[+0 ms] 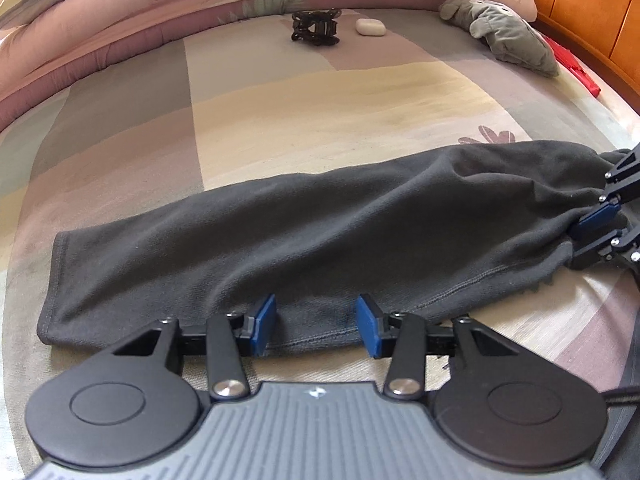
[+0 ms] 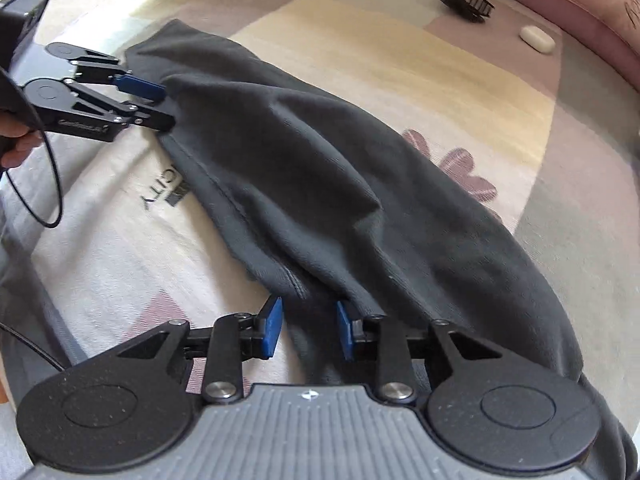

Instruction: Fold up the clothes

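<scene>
From the left wrist, the left tool (image 1: 316,326) stands wide open over the near hem of a long dark grey fleece garment (image 1: 304,240) lying across the pastel patchwork bed sheet (image 1: 320,112), while the right tool (image 1: 590,222), cut off at the frame's edge, appears closed on the bunched end. From the right wrist, that right tool (image 2: 308,330) looks only narrowly parted around fabric, so its grip cannot be told; a hand (image 2: 16,144), partly cropped, shows here alone.
</scene>
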